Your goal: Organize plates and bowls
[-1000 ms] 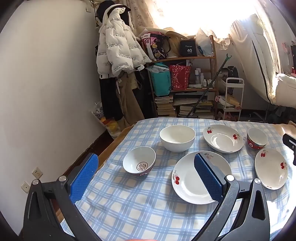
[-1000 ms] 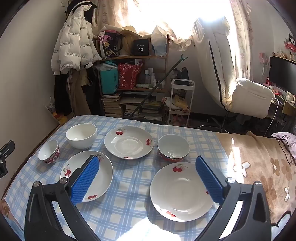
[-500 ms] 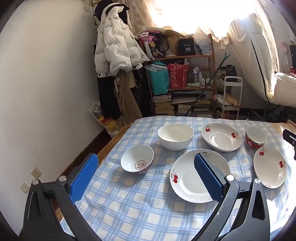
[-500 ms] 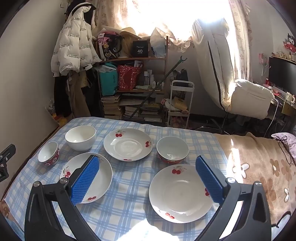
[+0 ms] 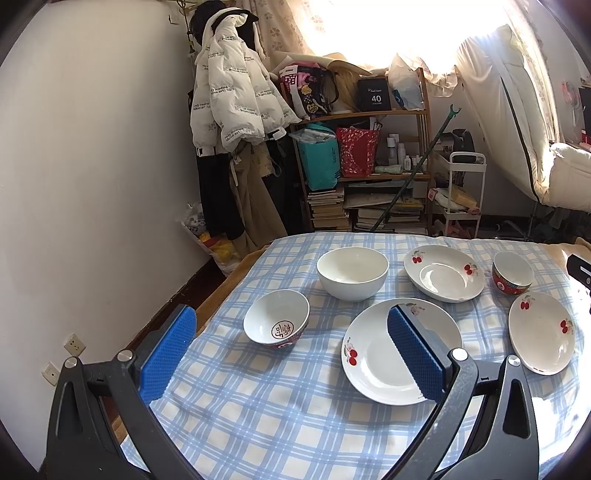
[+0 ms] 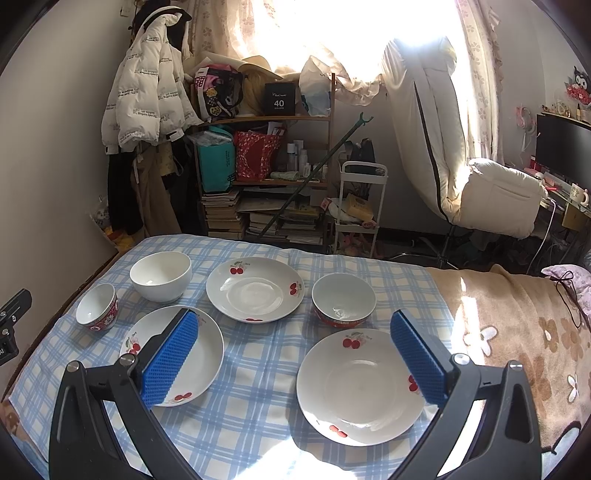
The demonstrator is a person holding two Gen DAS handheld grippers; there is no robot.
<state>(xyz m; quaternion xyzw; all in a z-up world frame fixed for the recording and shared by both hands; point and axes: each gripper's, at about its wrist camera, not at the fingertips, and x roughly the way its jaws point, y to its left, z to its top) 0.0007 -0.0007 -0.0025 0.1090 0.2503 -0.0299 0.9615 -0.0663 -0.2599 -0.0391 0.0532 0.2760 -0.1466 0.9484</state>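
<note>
- Left wrist view: the left gripper (image 5: pixel 291 354) hangs over the blue checked tablecloth (image 5: pixel 258 410) with its jaws wide apart and nothing between them. Only here can one read the red seal mark inside the small patterned bowl (image 5: pixel 276 317), which sits left of centre; the wall sockets (image 5: pixel 74 345) at lower left also appear only here.
- Right wrist view: the right gripper (image 6: pixel 295 354) is likewise spread open and empty. Only this view shows the brown flowered blanket (image 6: pixel 517 332) at the right and the dark monitor (image 6: pixel 563 147) at the far right.
- Six dishes rest upright on the cloth, all apart from one another: a plain white bowl (image 6: pixel 160 275) upper left, a cherry plate (image 6: pixel 255 290) at centre, a red-sided bowl (image 6: pixel 343 304) to its right, a second cherry plate (image 6: pixel 171 354) lower left, and a third (image 6: pixel 360 386) lower right.
- Being round, none shows a long axis.
- Behind stand a cluttered wooden shelf (image 6: pixel 266 177), a white puffer jacket (image 6: pixel 147 99) and a sunlit curtained window (image 6: pixel 332 29).
</note>
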